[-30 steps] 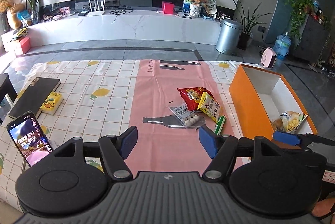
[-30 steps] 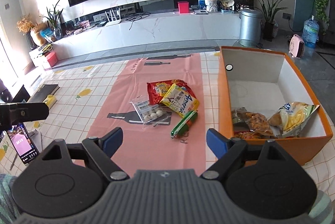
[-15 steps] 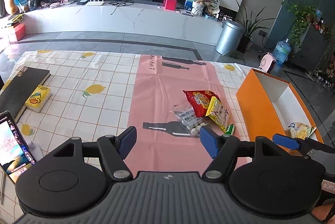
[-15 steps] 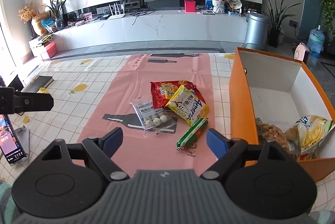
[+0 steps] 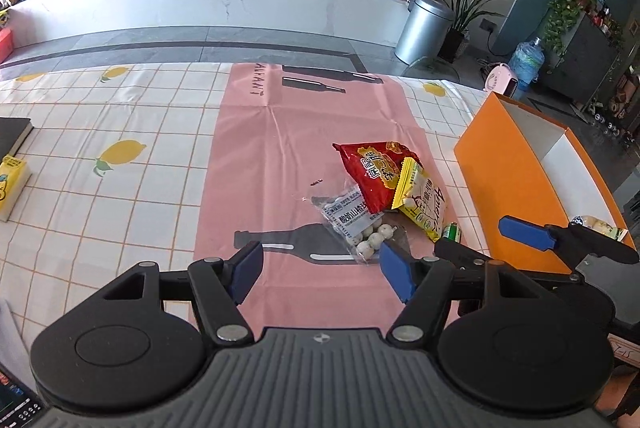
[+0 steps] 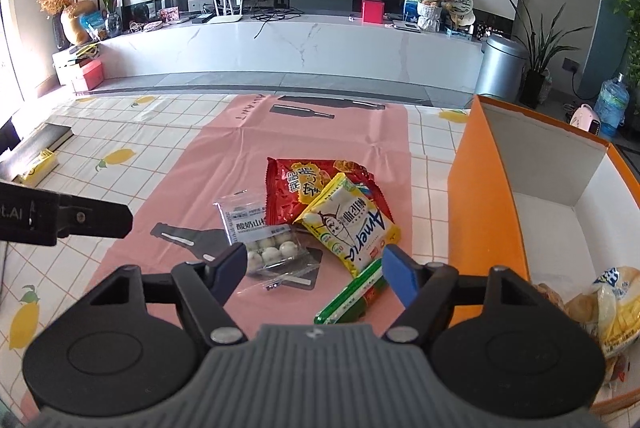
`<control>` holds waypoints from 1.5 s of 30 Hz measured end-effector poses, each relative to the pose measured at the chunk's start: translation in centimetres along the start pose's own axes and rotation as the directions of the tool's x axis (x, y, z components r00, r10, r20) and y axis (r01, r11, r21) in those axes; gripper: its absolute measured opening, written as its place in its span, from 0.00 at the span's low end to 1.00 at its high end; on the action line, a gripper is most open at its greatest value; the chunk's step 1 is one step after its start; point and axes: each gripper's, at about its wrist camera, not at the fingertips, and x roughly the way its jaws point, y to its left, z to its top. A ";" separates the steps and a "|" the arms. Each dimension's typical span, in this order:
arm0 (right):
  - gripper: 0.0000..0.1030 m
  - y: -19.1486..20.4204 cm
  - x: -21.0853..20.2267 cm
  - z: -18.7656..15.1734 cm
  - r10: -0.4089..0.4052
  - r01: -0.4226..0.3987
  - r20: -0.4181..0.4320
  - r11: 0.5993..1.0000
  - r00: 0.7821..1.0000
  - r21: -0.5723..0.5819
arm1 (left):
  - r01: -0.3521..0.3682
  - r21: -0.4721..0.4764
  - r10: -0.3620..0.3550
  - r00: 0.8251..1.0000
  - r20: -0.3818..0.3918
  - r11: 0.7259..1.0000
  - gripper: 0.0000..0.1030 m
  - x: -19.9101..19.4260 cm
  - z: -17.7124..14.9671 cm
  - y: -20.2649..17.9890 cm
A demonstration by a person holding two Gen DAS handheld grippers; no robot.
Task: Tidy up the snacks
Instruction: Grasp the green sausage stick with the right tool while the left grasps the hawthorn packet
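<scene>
Both of us have closed in on the snack pile since a second ago: the packets loom larger in each wrist view, and the orange box (image 6: 486, 212) has slid off to the right. That reads as a fresh pick starting, with some snacks already boxed.

Our right tool (image 6: 314, 266) hangs released, jaws wide, just short of the green sausage stick (image 6: 352, 298). The stick lies flat on the pink mat (image 6: 208, 172) on the bench, long axis diagonal, far end pointing up-right toward the box. Our left tool (image 5: 320, 268) is released too, nearing the clear bag of white balls (image 5: 360, 228).
</scene>
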 end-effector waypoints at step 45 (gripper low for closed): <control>0.24 0.6 5.0 -3.7 0.034 -0.032 -0.039 0.998 0.999 0.046 | -0.126 0.007 0.126 0.985 -0.117 0.992 0.47 7.7 -0.2 0.1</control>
